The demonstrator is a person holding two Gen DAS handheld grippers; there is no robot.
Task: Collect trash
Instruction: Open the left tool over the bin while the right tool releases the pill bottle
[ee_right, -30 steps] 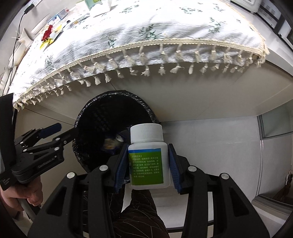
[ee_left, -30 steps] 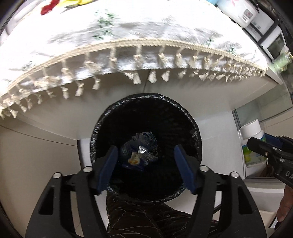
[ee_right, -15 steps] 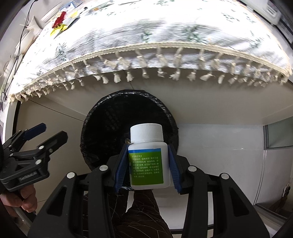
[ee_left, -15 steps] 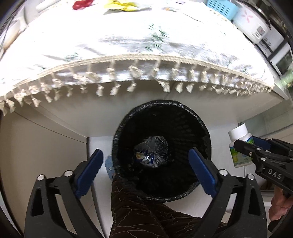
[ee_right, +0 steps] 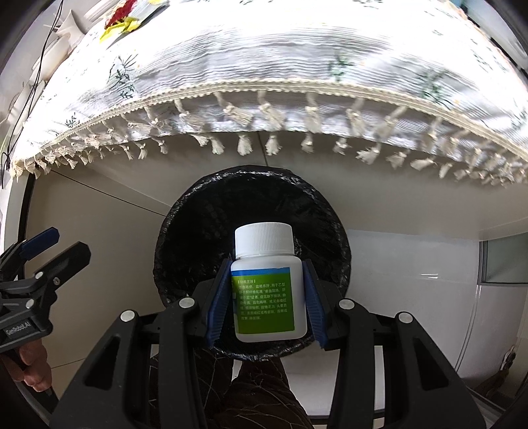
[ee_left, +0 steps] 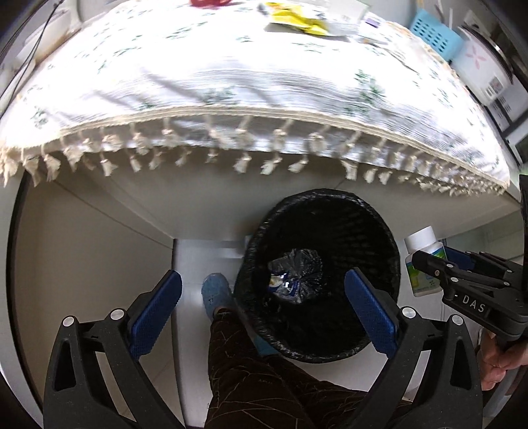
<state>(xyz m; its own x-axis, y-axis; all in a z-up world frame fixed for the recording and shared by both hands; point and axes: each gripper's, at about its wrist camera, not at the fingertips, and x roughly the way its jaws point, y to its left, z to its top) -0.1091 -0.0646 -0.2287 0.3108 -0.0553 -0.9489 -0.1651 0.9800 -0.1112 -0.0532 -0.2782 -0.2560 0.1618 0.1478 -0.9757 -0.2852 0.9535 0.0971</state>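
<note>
A black lined trash bin (ee_left: 379,231) stands on the floor under the table edge, with a crumpled dark wrapper (ee_left: 293,274) lying at its bottom. My left gripper (ee_left: 262,277) is open wide and holds nothing; it hangs over the bin's left rim. My right gripper (ee_right: 266,264) is shut on a white bottle (ee_right: 265,290) with a green label and a white cap, held upright above the bin's (ee_right: 184,231) mouth. In the left wrist view the bottle (ee_left: 419,280) shows at the bin's right. The left gripper (ee_right: 66,242) appears at the left edge of the right wrist view.
A table with a white fringed cloth (ee_left: 231,82) overhangs the bin. On it lie a yellow wrapper (ee_left: 293,21) and other bits; a blue basket (ee_left: 432,33) and a white cooker (ee_left: 478,66) stand at the far right. A person's leg (ee_left: 250,363) and blue shoe (ee_left: 214,293) are beside the bin.
My left gripper's jaws have spread wide and it has drifted left off the bin's centre; the wrapper now lies in the bin. The right gripper has carried the bottle left, over the bin.
</note>
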